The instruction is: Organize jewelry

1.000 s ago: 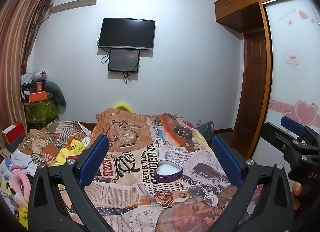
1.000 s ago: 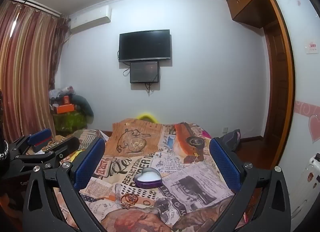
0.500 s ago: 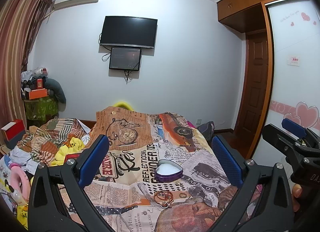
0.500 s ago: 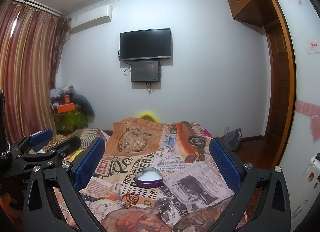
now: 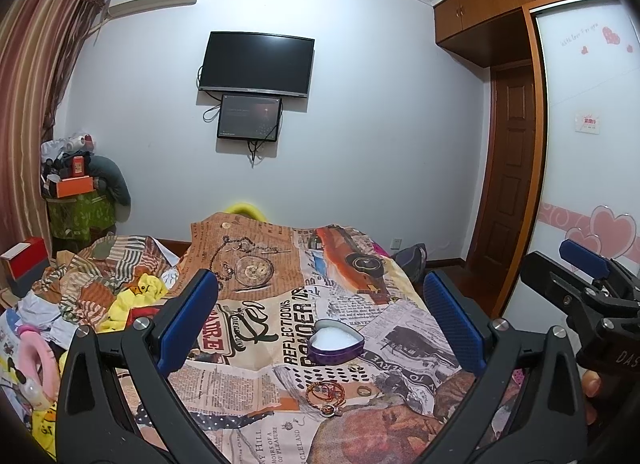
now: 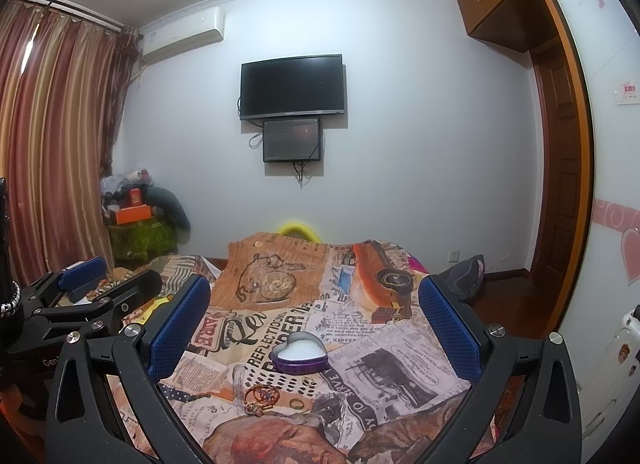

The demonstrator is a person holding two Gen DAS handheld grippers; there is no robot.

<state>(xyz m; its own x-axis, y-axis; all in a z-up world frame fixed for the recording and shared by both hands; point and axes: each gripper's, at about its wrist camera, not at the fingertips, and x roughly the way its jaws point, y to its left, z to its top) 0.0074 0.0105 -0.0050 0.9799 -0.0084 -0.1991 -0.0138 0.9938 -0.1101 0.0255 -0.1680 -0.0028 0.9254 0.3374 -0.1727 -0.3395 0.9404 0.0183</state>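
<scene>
bed (image 5: 256,328): covered by newspaper-print spread; carries all the jewelry.
heart-shaped tin (image 5: 337,346): landmark; purple wall, lid off, pale inside, mid-bed.
left hand-held gripper (image 5: 320,324): jaws spread wide, holding nothing; tin lies straight ahead between its fingers.
right hand-held gripper (image 6: 308,328): jaws wide, holding nothing; tin ahead, slightly left of centre.
bangle cluster (image 5: 327,392): coppery loops, just in front of the tin on the near side, toward both grippers.
ring (image 5: 363,390): just right of the cluster, in front of the tin.
judgement: both grippers face the tin alike; nearer one cannot be told. Next move likely a downward reach to the cluster.
</scene>
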